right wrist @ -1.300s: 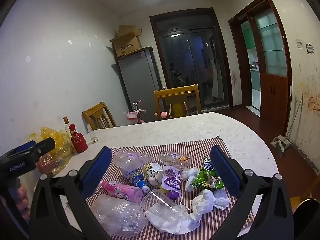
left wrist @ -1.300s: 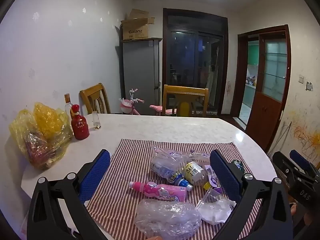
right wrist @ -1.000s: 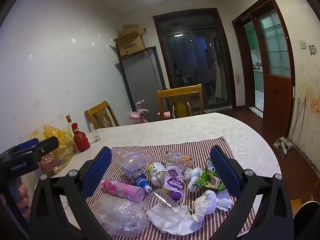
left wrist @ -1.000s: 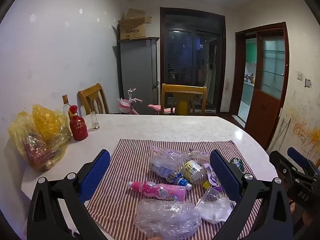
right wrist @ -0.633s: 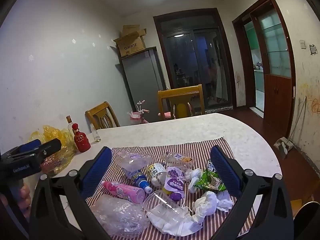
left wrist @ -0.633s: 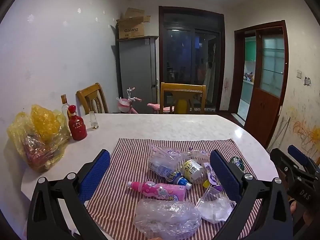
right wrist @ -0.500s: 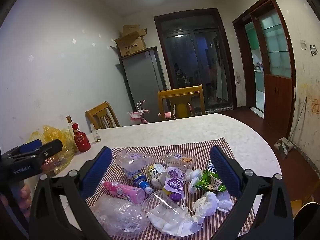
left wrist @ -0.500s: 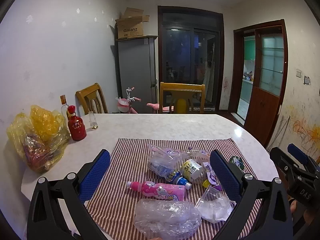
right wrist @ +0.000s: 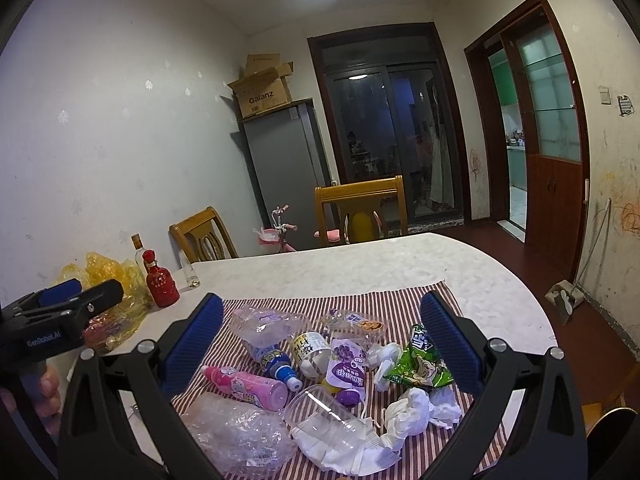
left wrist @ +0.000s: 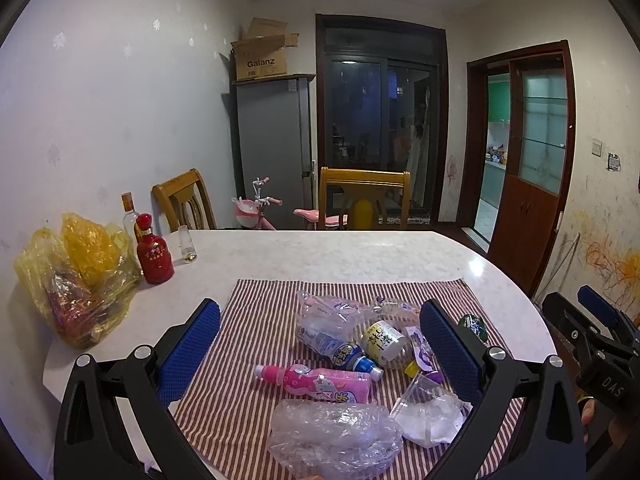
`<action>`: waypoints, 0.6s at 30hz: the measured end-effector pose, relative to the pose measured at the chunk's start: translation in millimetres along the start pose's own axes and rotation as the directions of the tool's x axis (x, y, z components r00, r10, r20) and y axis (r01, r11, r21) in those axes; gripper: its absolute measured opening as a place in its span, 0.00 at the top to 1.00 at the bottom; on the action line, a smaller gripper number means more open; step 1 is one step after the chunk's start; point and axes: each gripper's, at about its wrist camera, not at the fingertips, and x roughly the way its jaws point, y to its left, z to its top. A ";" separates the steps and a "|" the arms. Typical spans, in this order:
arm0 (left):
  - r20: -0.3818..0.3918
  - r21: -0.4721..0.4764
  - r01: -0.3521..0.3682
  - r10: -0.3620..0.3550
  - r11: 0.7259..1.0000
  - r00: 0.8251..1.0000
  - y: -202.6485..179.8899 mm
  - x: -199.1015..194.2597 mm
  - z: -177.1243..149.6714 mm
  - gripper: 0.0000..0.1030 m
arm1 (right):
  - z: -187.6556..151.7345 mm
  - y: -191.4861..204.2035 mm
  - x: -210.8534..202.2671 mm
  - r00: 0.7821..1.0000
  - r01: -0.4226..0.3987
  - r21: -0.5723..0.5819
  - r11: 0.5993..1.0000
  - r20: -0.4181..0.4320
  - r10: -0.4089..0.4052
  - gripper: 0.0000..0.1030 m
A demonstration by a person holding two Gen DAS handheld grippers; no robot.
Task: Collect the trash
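- Striped red-and-white cloth (left wrist: 260,320) lies on a pale marble-patterned desk (left wrist: 340,252), and the trash sits in a loose heap on the cloth.
- Left tongs (left wrist: 320,354) hover above the near edge of the cloth, blue pads spread wide apart, holding nothing.
- Right tongs (right wrist: 322,346) hover the same way over the heap, pads wide apart and empty.
- Between the pads of the left tongs lies a pink bottle (left wrist: 316,380) on its side, with a blue-capped bottle (left wrist: 340,350) just beyond it, partly under a clear wrapper.
- Nearest the cameras is a crumpled clear plastic bag (left wrist: 336,436), beside a clear plastic cup (right wrist: 328,416) tipped on its side.
- Toward the right of the heap are a purple pouch (right wrist: 346,368), a green snack packet (right wrist: 418,364) and wadded white tissues (right wrist: 408,412).
- Well apart from the cloth, at the desk's far left, stand a red bottle (left wrist: 154,254) and a small glass (left wrist: 187,242), next to a yellow plastic bag (left wrist: 76,276).
- Two wooden chairs stand at the far side of the desk.
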 end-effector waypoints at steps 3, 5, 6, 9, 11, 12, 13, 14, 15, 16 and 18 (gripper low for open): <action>0.000 0.000 0.003 -0.003 1.000 1.000 0.4 -0.3 0.5 0.06 | -0.2 -0.1 0.0 1.000 -0.004 0.001 1.000 -0.005 0.004 0.04; 0.001 -0.003 0.009 -0.009 1.000 1.000 0.9 -1.4 0.9 0.06 | 0.0 0.5 0.2 1.000 -0.009 0.007 1.000 -0.007 0.009 0.04; 0.002 -0.005 0.011 -0.011 1.000 1.000 1.4 -1.9 1.0 0.06 | 0.2 0.7 0.3 1.000 -0.010 0.008 1.000 -0.007 0.010 0.04; 0.003 -0.006 0.011 -0.011 1.000 1.000 2.5 -1.7 0.4 0.06 | 0.9 1.6 0.0 1.000 -0.007 0.004 1.000 -0.006 0.007 0.04; 0.003 -0.008 0.011 -0.011 1.000 1.000 3.3 -1.5 0.4 0.06 | 1.0 1.6 0.0 1.000 -0.007 0.006 1.000 -0.005 0.007 0.04; 0.002 -0.008 0.012 -0.012 1.000 1.000 3.2 -1.5 0.3 0.06 | 1.0 1.8 0.0 1.000 -0.008 0.006 1.000 -0.006 0.008 0.04; 0.002 -0.008 0.012 -0.012 1.000 1.000 3.5 -1.6 0.5 0.06 | 1.2 1.8 -0.1 1.000 -0.009 0.008 1.000 -0.005 0.009 0.04; 0.002 -0.007 0.012 -0.011 1.000 1.000 3.6 -1.7 0.6 0.06 | 1.9 1.9 -0.6 1.000 -0.008 0.009 1.000 -0.004 0.008 0.04; 0.003 -0.007 0.011 -0.011 1.000 1.000 3.6 -1.6 0.5 0.06 | 2.2 2.1 -0.8 1.000 -0.007 0.008 1.000 -0.003 0.007 0.04; 0.003 -0.005 0.012 -0.012 1.000 1.000 3.6 -1.5 0.7 0.06 | 2.6 2.5 -1.0 1.000 -0.006 0.008 1.000 -0.003 0.006 0.04; 0.002 -0.006 0.015 -0.015 1.000 1.000 3.8 -1.6 0.6 0.06 | 3.2 3.2 -1.2 1.000 -0.006 0.009 1.000 -0.001 0.006 0.04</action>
